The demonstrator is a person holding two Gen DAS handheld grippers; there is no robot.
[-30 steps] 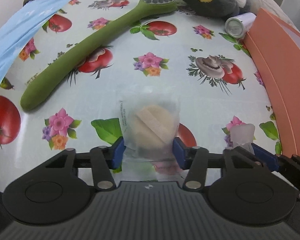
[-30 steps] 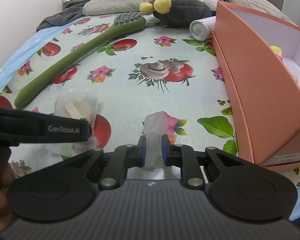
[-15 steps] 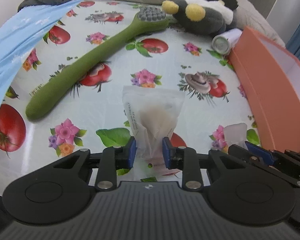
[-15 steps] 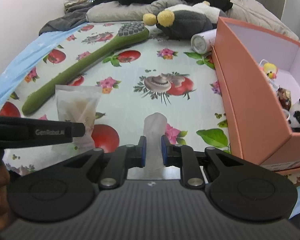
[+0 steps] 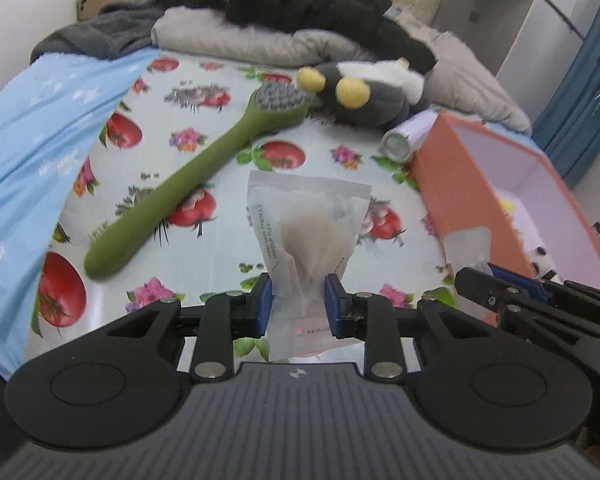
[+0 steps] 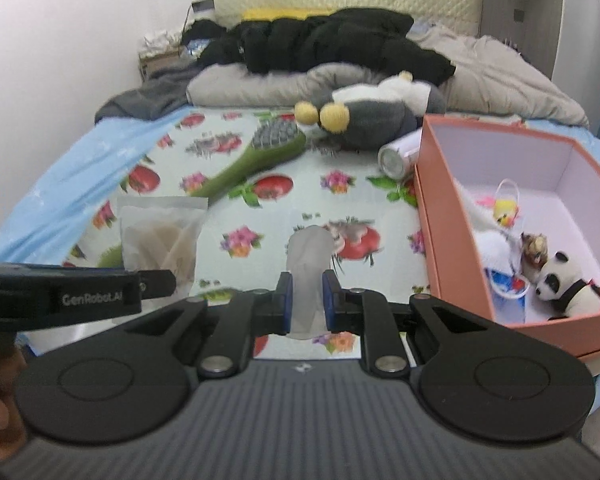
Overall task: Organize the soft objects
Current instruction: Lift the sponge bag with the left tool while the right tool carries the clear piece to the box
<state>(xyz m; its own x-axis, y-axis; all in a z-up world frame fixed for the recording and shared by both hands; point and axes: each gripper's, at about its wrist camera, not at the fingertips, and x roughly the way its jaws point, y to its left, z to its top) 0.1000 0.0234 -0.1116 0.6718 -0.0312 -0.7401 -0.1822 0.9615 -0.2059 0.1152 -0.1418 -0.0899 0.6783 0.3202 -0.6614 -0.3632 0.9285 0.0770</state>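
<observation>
Pouches fill both tools: the left tool (image 5: 298, 298) clamps a frosted makeup-puff pouch (image 5: 308, 224) upright between its blue pads, and the right tool (image 6: 304, 300) pinches a smaller translucent pouch (image 6: 309, 264). Right of the right tool stands the open orange box (image 6: 448, 232) holding a panda toy (image 6: 564, 284). Ahead of both lies a green brush (image 5: 196, 176).

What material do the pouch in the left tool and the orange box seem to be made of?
The pouch looks like frosted, half-clear plastic film: a beige puff shows dimly through it, and it creases where the left tool pinches it. The orange box looks like matte cardboard, with stiff straight walls and a pale lining.
</observation>
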